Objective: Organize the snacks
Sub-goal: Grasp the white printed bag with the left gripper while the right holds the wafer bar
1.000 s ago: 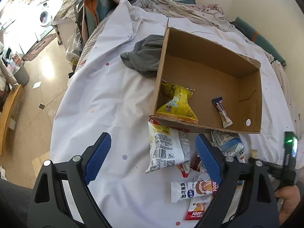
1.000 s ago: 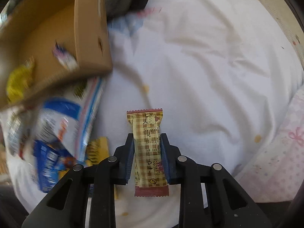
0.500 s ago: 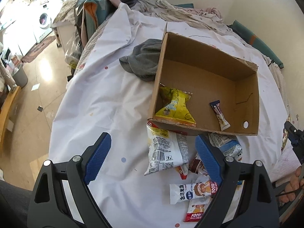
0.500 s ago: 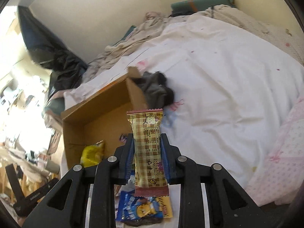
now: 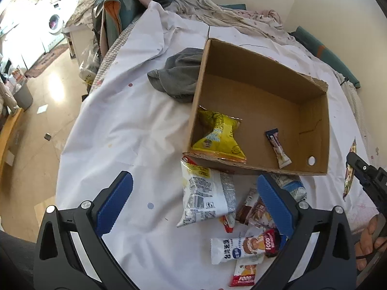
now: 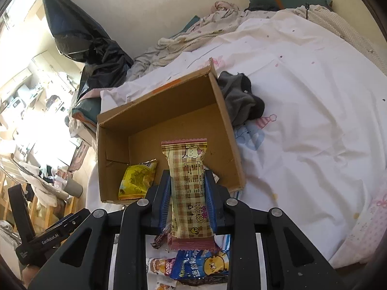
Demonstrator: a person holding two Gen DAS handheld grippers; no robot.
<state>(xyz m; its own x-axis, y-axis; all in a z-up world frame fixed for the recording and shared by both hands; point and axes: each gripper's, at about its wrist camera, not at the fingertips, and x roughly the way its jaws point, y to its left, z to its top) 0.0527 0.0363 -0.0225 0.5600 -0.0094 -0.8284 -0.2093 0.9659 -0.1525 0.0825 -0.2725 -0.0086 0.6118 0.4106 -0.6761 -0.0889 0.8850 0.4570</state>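
An open cardboard box lies on the white bed sheet. Inside it are a yellow snack bag and a small bar. My right gripper is shut on a tan checked snack bar and holds it above the box's near edge; the bar also shows at the right edge of the left wrist view. My left gripper is open and empty, above loose snacks in front of the box: a white bag and several small packets.
A grey cloth lies against the box's far side. Crumpled bedding and a black bag sit at the head of the bed. The bed's left edge drops to the floor.
My right gripper swung up and towards the box with the checked bar in it, from above the sheet to the box's near edge. The left gripper stayed nearly still and open.
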